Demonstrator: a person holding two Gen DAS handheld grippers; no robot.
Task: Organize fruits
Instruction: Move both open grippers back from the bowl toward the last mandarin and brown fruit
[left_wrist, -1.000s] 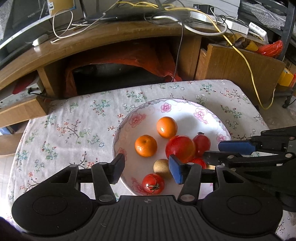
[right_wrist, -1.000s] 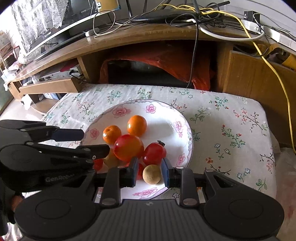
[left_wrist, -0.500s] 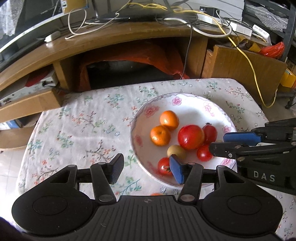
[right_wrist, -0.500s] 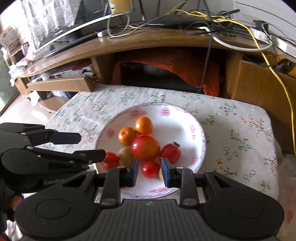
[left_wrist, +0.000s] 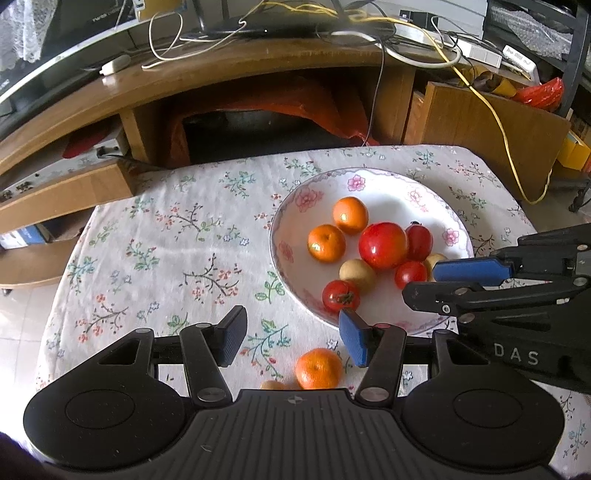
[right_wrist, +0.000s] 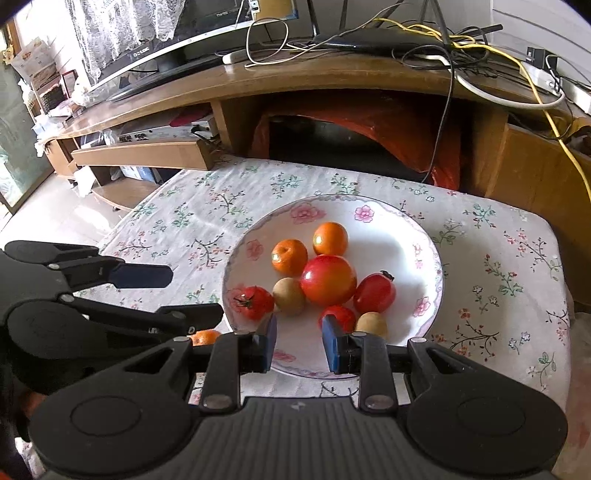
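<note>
Left gripper (left_wrist: 291, 338): jaws wide, empty. Loose round orange mandarin (left_wrist: 318, 368) lies on the floral cloth just nearer than them, outside the white floral plate (left_wrist: 291, 229). Right gripper (right_wrist: 298, 341): part open, empty, over the plate's near rim. Left is nearer.

Between my left tongs (left_wrist: 291, 338) lies bare flowered cloth (left_wrist: 155, 258); a small orange mandarin (left_wrist: 318, 369) sits beneath, white flowered plate (left_wrist: 291, 221) blocking rightward.

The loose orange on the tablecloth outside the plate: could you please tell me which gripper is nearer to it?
Left. The left gripper has its open fingers right above the loose orange. The right gripper, also open, sits over the plate beside it.
</note>
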